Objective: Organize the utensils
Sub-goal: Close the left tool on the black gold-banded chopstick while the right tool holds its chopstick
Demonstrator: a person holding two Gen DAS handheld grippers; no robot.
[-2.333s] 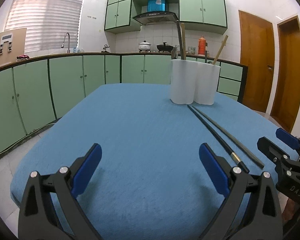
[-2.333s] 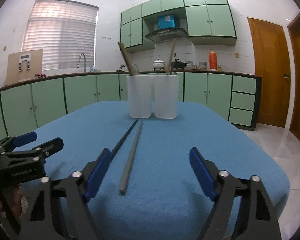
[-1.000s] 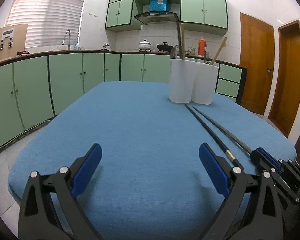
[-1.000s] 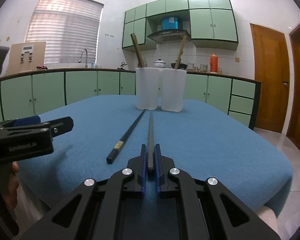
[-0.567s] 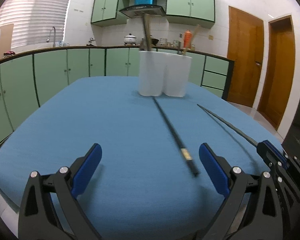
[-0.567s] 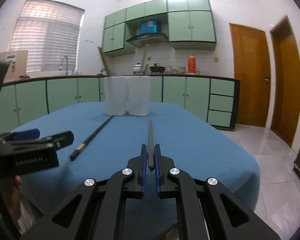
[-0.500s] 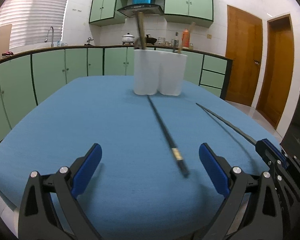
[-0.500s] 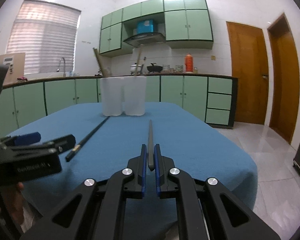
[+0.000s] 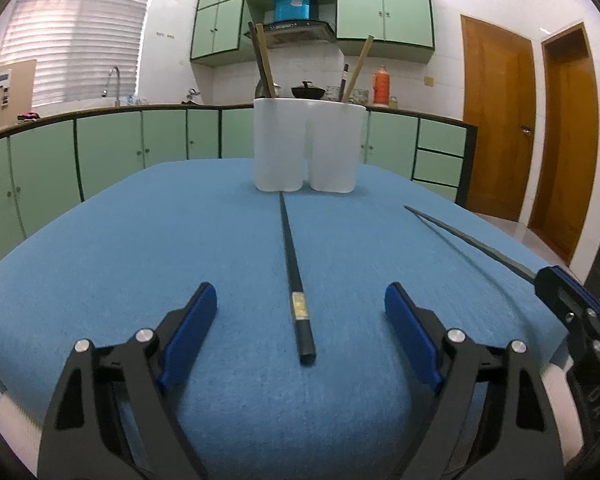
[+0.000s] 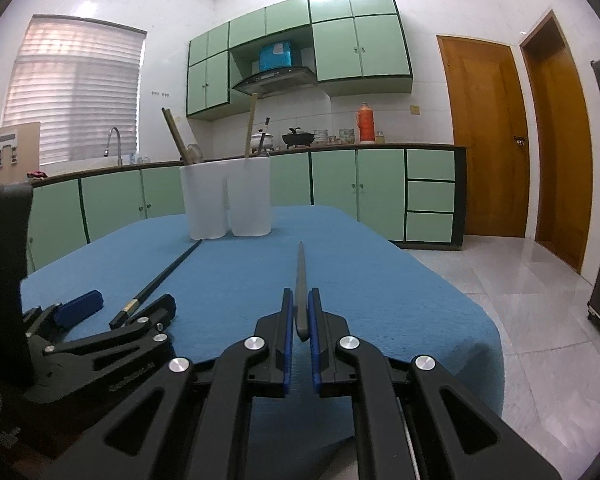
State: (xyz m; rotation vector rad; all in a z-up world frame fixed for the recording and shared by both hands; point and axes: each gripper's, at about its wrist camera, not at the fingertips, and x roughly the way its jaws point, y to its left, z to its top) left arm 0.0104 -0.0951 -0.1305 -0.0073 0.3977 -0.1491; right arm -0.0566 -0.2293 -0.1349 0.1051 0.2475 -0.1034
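Note:
A black chopstick (image 9: 294, 276) with a gold band lies on the blue table (image 9: 140, 248), its thick end between the blue pads of my left gripper (image 9: 300, 320), whose jaws are closing without touching it. The same black chopstick (image 10: 160, 276) and left gripper (image 10: 116, 308) show at the left of the right wrist view. My right gripper (image 10: 299, 316) is shut on a grey chopstick (image 10: 300, 280), held above the cloth and pointing forward. That grey chopstick (image 9: 468, 240) and right gripper (image 9: 568, 300) appear at the right of the left wrist view. A white two-cup utensil holder (image 9: 308, 144) with several utensils stands at the far end.
The table's near edge runs just under both grippers. Green cabinets (image 9: 100, 152) and a counter curve around behind the table. Tiled floor (image 10: 520, 280) and wooden doors (image 10: 484, 136) lie to the right.
My left gripper swung until the black chopstick lay between its jaws, which have narrowed. My right gripper lifted the grey chopstick and carried it to the right, apart from the black one.

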